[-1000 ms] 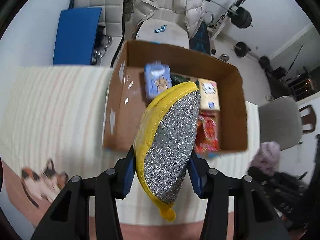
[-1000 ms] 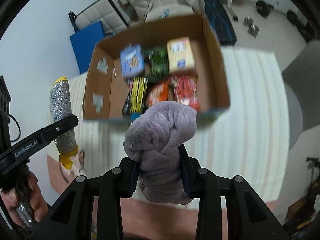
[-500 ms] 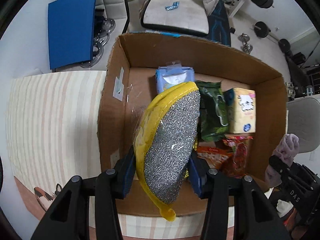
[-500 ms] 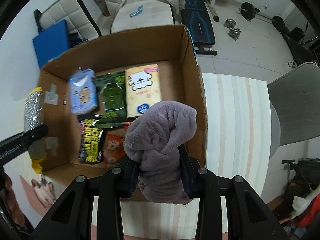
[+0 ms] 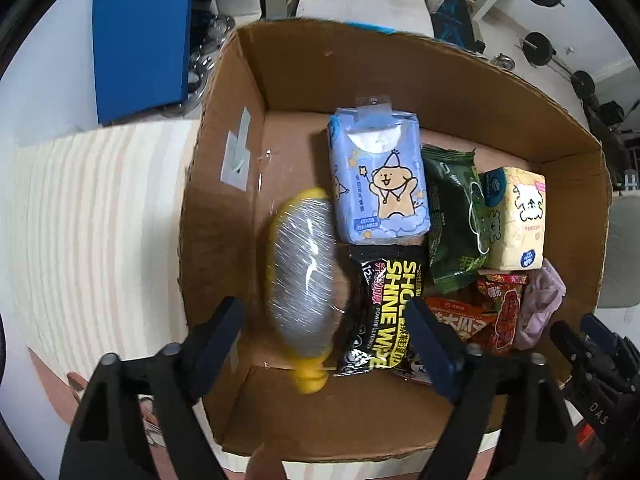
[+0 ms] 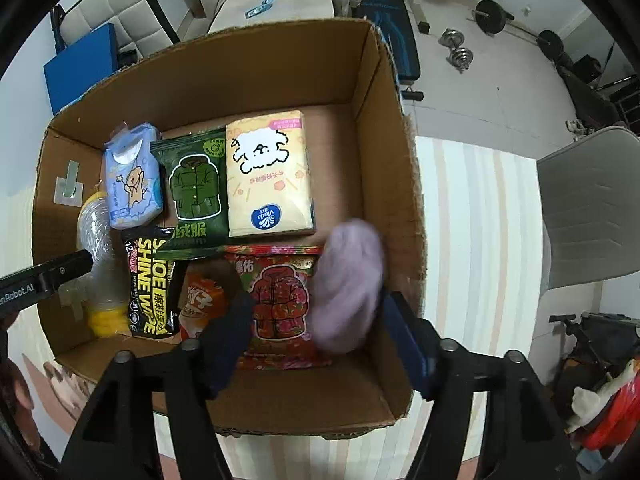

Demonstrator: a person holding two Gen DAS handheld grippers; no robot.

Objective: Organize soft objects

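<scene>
Fingers on both grippers are standing wide, gripping nothing; scrubber is lying blurred at box left, purple cloth at right. Drop-off looking nearly done.

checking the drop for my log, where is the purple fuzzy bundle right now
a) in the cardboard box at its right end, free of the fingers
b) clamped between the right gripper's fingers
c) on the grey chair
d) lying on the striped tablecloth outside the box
a: the purple fuzzy bundle sits blurred inside the cardboard box by its right wall, partly over the red packet, while the right gripper has its fingers spread wide on either side of it.
</scene>
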